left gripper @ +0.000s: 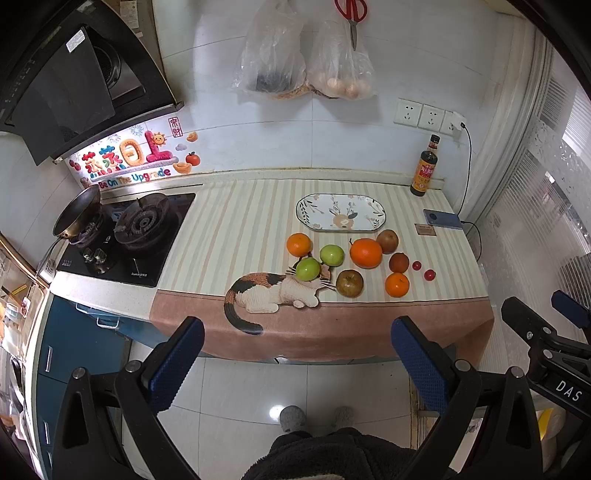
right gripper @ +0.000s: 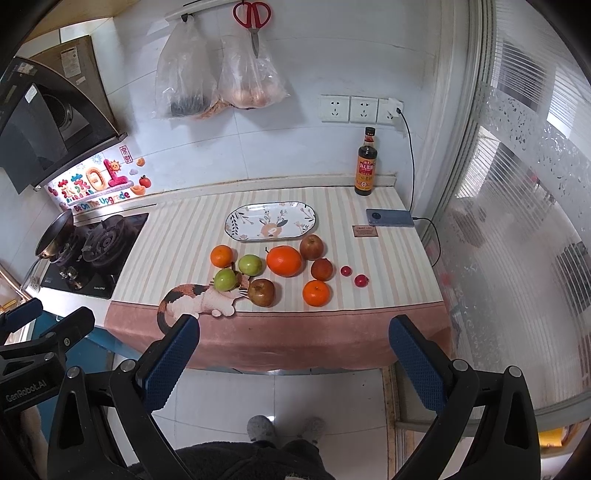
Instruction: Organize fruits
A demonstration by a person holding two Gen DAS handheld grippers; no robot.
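An empty oval patterned plate (left gripper: 340, 212) (right gripper: 270, 221) lies on the striped counter cloth. In front of it lie loose fruits: a big orange (left gripper: 365, 253) (right gripper: 284, 261), two smaller oranges (left gripper: 299, 244) (left gripper: 397, 284), two green apples (left gripper: 331, 255) (left gripper: 307, 268), several brownish fruits (left gripper: 349, 283) and two small red ones (left gripper: 429, 274). My left gripper (left gripper: 297, 343) is open and empty, held back from the counter's front edge. My right gripper (right gripper: 294, 341) is open and empty too, likewise short of the counter.
A dark sauce bottle (right gripper: 366, 167) stands at the back right by the wall. A phone on a cable (right gripper: 390, 218) lies right of the plate. A gas stove (left gripper: 125, 236) with a pan (left gripper: 75, 218) is on the left. Bags and scissors (right gripper: 252, 18) hang on the wall.
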